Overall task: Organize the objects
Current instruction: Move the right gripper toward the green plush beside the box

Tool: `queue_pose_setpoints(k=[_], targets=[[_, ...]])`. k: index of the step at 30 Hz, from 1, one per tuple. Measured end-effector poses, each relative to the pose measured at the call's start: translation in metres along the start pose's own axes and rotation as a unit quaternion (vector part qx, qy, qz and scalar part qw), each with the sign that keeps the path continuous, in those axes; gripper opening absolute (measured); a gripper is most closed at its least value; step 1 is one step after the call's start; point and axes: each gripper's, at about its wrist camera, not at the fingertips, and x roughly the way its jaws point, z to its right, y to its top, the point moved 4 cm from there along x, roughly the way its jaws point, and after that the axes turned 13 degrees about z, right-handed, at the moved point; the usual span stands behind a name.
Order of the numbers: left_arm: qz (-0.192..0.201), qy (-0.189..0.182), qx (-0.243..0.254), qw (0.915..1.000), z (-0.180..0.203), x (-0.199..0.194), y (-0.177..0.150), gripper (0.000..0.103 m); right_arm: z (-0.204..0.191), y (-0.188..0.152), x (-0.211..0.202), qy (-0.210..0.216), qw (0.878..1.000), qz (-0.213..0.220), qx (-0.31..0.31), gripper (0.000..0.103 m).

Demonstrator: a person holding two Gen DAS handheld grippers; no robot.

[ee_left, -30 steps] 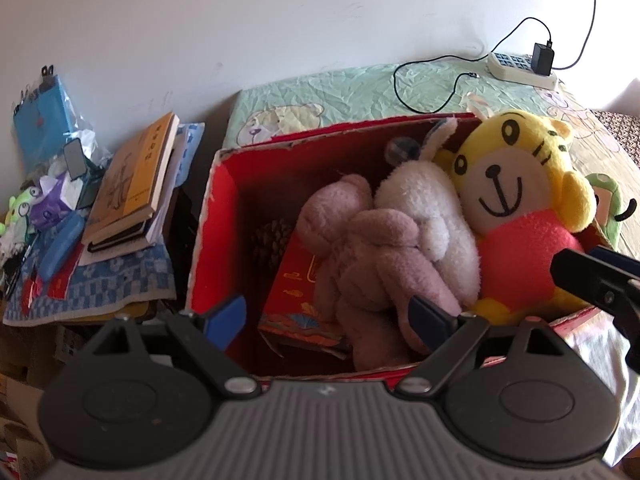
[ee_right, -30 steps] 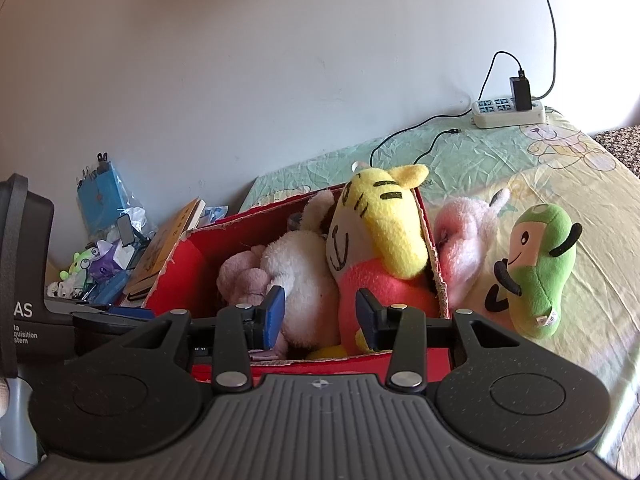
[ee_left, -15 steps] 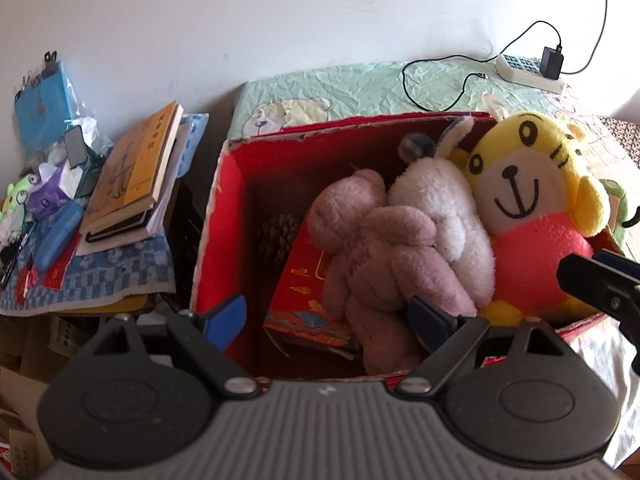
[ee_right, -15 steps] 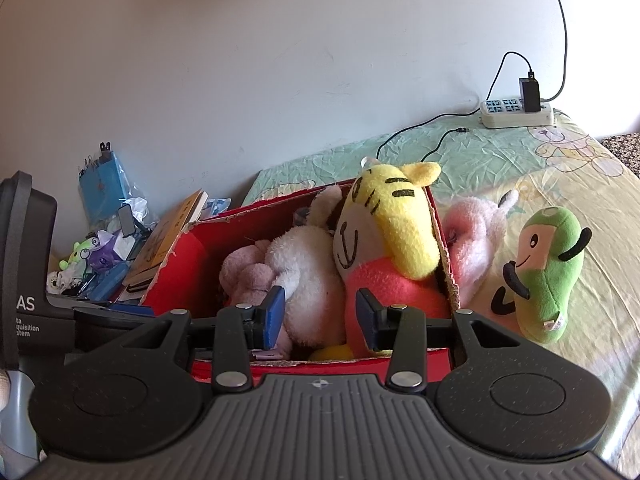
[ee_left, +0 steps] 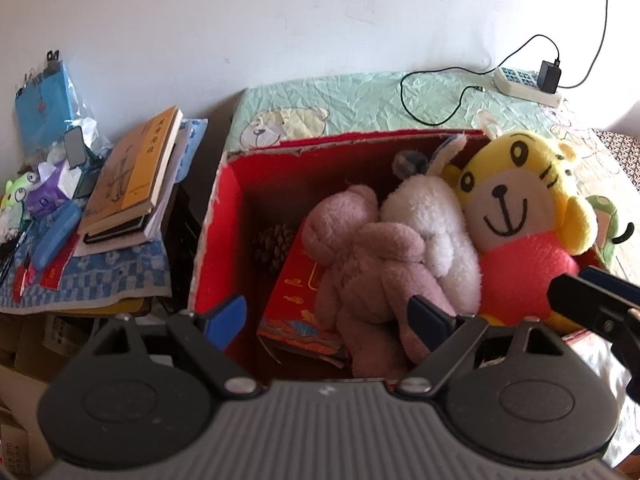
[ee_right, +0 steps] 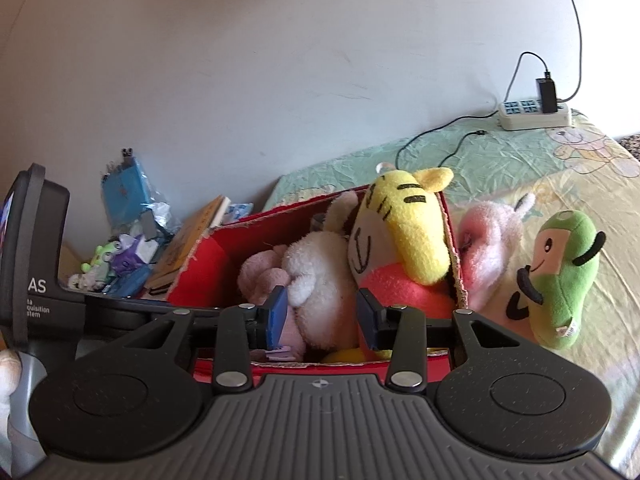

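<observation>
A red cardboard box (ee_left: 224, 216) sits on a bed and holds a pink plush (ee_left: 360, 264), a white plush (ee_left: 432, 216), a yellow tiger plush (ee_left: 516, 208), a small red carton (ee_left: 296, 300) and a pine cone (ee_left: 274, 244). My left gripper (ee_left: 324, 318) hovers open above the box's near edge with nothing between its fingers. My right gripper (ee_right: 323, 318) stands open at the box's near wall (ee_right: 200, 268), touching no toy; it also shows as a right gripper finger (ee_left: 592, 300). Outside the box, to its right, lie a pale pink plush (ee_right: 488, 248) and a green plush (ee_right: 560, 276).
Left of the box, a low stand carries stacked books (ee_left: 136, 172), a blue pouch (ee_left: 40, 108) and small clutter. A power strip (ee_left: 524, 84) with a plugged adapter and a looping black cable lies on the green bedspread (ee_left: 340, 96) by the wall.
Both grippers keep their openings. The left view has drifted slightly, so the box sits a little lower in it. The right view has swung a little to the left.
</observation>
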Motion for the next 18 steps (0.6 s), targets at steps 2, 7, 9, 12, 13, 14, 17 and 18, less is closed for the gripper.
queue_pose_setpoints(k=[2,7,9,12,13,14,17,18], targets=[[0.002,0.005,0.003,1.0,0.003,-0.003,0.001,0.088,0.002,0.001,0.0,0.012,1.0,-0.001,0.002,0.042],[0.004,0.015,-0.005,0.9999,0.013,-0.011,0.002,0.088,0.012,0.01,-0.005,0.051,0.999,0.0,0.006,0.042],[0.007,0.019,-0.008,0.9998,0.02,-0.015,0.004,0.088,0.019,0.014,-0.008,0.063,0.998,0.001,0.009,0.042],[0.011,0.023,-0.01,0.9996,0.032,-0.02,0.006,0.088,0.033,0.02,-0.014,0.074,0.997,0.0,0.016,0.042],[0.012,0.023,-0.012,0.9996,0.037,-0.021,0.007,0.088,0.039,0.022,-0.016,0.075,0.997,0.001,0.018,0.042],[0.013,0.022,-0.013,0.9996,0.043,-0.023,0.009,0.088,0.044,0.024,-0.018,0.076,0.997,0.001,0.021,0.042],[0.016,0.021,-0.013,0.9996,0.061,-0.025,0.013,0.088,0.064,0.03,-0.024,0.077,0.996,0.005,0.036,0.042],[0.017,0.021,-0.012,0.9996,0.067,-0.026,0.014,0.088,0.07,0.033,-0.026,0.076,0.996,0.005,0.039,0.042]])
